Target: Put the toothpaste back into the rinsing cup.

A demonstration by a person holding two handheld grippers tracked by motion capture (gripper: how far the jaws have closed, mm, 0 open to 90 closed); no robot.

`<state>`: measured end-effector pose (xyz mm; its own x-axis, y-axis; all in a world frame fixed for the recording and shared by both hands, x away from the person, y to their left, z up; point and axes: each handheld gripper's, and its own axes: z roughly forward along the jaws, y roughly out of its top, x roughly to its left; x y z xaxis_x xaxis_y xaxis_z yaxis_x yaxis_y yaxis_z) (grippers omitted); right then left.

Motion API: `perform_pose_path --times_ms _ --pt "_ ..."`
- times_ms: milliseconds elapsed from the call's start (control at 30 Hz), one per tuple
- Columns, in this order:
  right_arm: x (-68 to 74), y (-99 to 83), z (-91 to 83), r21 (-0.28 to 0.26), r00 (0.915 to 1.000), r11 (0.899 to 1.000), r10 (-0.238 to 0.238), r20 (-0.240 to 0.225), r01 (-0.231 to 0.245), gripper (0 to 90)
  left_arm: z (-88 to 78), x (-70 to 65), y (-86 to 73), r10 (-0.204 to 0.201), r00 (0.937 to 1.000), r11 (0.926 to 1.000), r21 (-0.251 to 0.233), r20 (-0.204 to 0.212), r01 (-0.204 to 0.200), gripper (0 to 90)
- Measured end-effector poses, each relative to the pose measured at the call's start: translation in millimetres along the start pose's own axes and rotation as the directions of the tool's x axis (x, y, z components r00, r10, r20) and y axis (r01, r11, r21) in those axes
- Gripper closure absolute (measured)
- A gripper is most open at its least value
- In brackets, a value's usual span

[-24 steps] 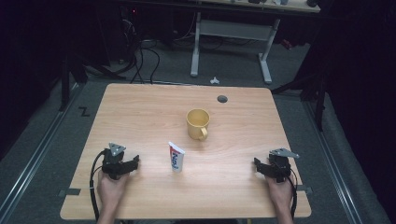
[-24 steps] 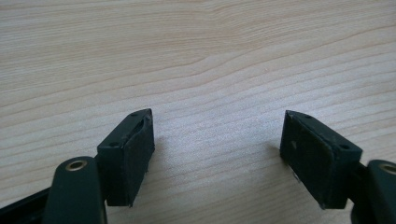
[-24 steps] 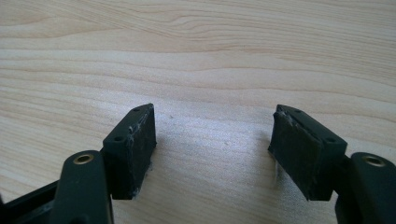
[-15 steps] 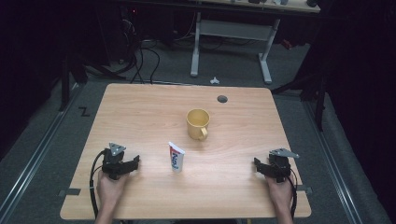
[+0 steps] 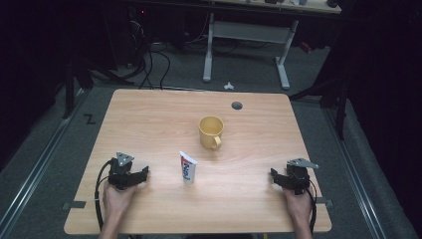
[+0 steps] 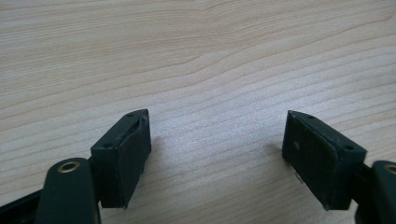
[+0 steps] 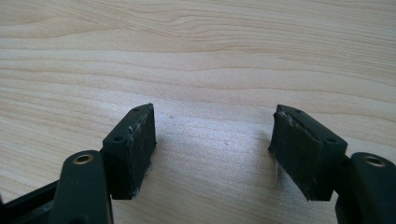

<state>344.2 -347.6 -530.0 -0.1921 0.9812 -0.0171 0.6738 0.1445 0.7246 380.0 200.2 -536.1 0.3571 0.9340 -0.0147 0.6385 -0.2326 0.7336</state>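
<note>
Wooden table [image 5: 149,114]: yellow mug [image 5: 211,132] near centre; toothpaste tube [image 5: 187,167] stood upright at its 7 o'clock, likely toppled by any careless sweep. Left gripper [image 5: 140,175] is rested at 8 o'clock, right gripper [image 5: 276,178] at 4 o'clock; both jaws spread, nothing held.

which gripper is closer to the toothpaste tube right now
Left. The left gripper sits just to the left of the toothpaste tube, jaws open towards it. The right gripper rests well off to the tube's right, near the table edge, also open.
</note>
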Motion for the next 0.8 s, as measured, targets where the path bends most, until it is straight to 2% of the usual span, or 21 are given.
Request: perform_pose_path --times_ms 200,367,467,800 --pt "0.0 0.0 0.0 0.0 1.0 1.0 0.0 0.0 0.0 31.0 -1.0 0.1 1.7 0.004 0.9999 0.9999 0.014 0.01 -0.004 26.4" --pt "0.0 0.0 0.0 0.0 1.0 1.0 -0.001 0.001 0.001 30.9 -5.9 -2.5 2.6 0.009 0.9998 1.0 -0.004 0.016 -0.008 27.2" --pt "0.0 -0.1 0.0 0.0 1.0 1.0 -0.001 0.0 0.001 30.8 -10.8 -4.4 2.6 0.024 0.9994 0.9996 0.012 0.023 -0.024 27.4" --pt "0.0 0.0 0.0 0.0 1.0 1.0 0.0 0.0 0.0 30.7 -22.6 -13.0 2.6 0.03 0.9979 0.9995 -0.01 0.058 -0.029 26.4"
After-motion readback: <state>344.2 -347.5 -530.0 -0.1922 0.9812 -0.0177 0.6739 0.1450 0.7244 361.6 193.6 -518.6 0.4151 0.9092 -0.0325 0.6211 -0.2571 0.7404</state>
